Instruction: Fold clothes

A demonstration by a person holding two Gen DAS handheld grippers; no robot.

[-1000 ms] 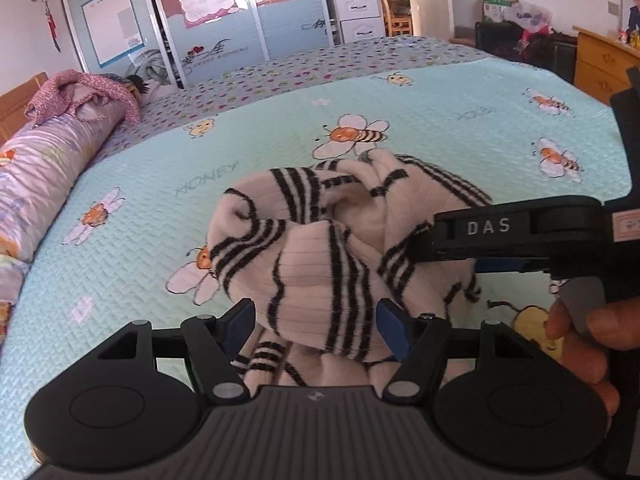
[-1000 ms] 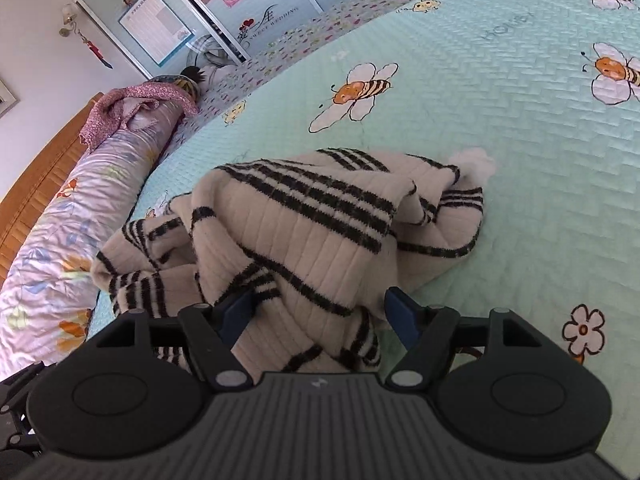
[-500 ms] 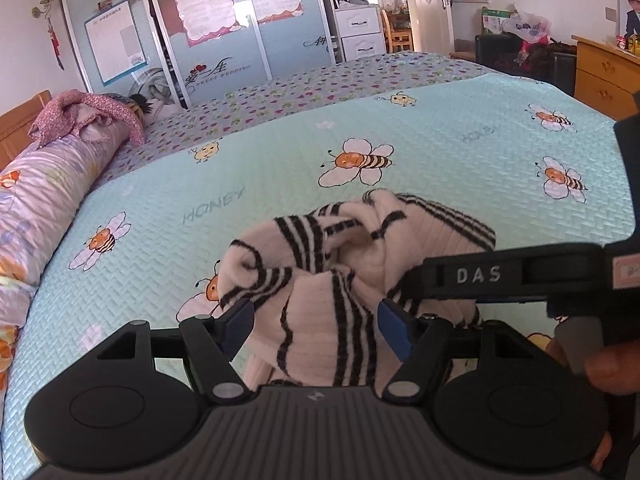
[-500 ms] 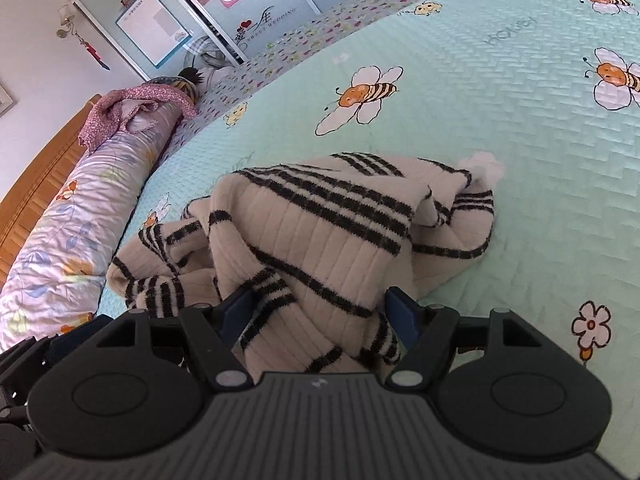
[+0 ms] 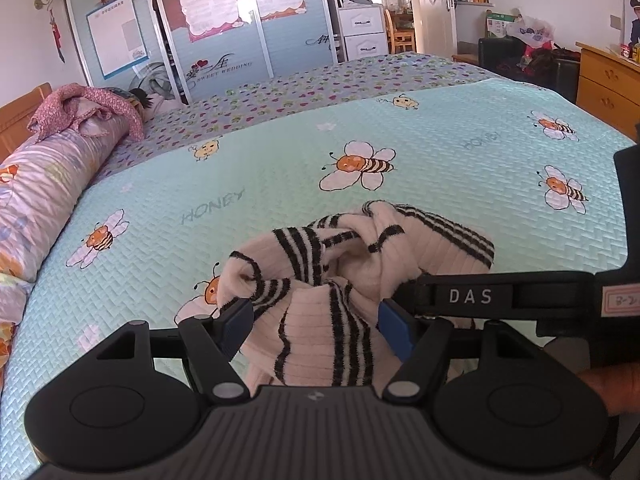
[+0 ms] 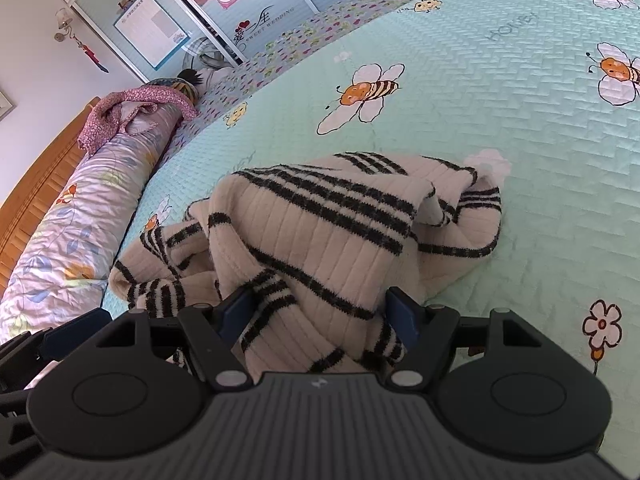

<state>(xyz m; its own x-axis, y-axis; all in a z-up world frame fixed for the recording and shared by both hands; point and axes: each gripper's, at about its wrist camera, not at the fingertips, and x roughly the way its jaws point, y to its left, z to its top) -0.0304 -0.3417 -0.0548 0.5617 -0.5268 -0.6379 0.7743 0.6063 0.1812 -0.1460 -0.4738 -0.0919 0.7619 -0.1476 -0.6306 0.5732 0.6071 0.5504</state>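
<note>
A cream knit sweater with black stripes (image 5: 352, 264) lies in a crumpled heap on the mint bee-print bedspread (image 5: 280, 176). My left gripper (image 5: 316, 320) stands open, its blue pads on either side of the heap's near fold without pinching it. In the right wrist view the same sweater (image 6: 320, 224) spreads ahead, and my right gripper (image 6: 320, 312) is open too, with a striped fold lying loose between its pads. The right gripper's black body, marked DAS (image 5: 468, 296), crosses the left wrist view from the right, held by a hand (image 5: 616, 384).
A long floral bolster (image 5: 36, 200) with a pink cloth on it runs along the bed's left side by a wooden headboard (image 6: 44, 172). Wardrobe doors (image 5: 208, 28) stand beyond the bed, a wooden dresser (image 5: 604, 84) at far right.
In the left wrist view the sweater heap has sunk lower and looks smaller, more bedspread showing beyond it. The right wrist view has barely shifted.
</note>
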